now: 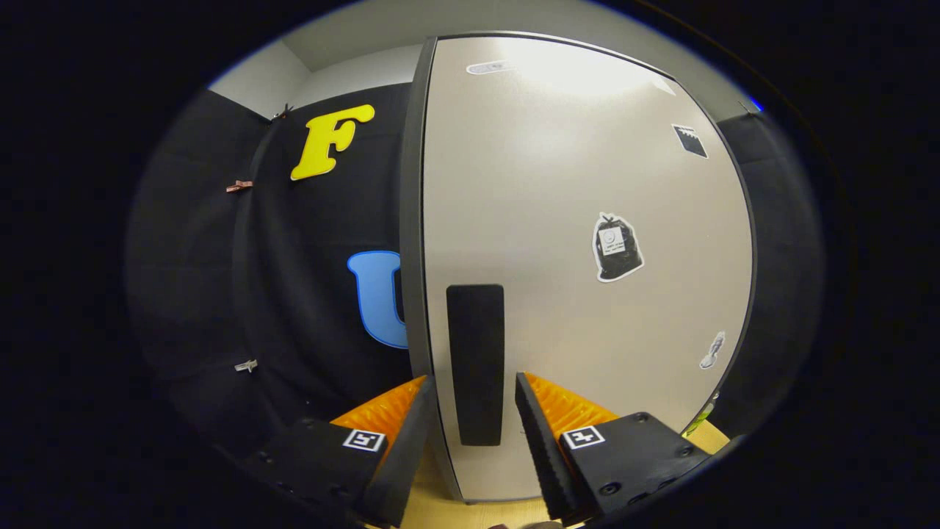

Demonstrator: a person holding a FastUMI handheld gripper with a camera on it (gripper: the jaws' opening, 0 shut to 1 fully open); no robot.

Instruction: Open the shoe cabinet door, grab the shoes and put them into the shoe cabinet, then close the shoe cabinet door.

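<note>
The gripper (474, 400) is facing the cabinet door (587, 242), fingers (400, 441) spread apart on either side of the black handle (476, 364), not pressing it. The handle is sitting upright near the door's left edge, and stickers (617, 247) are showing across the pale panel. The door is looking closed.

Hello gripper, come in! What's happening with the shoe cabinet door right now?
Gripper open, fingers either side of the black handle, not pressing it. Cabinet door looks shut. Nothing between fingers and handle.
</note>
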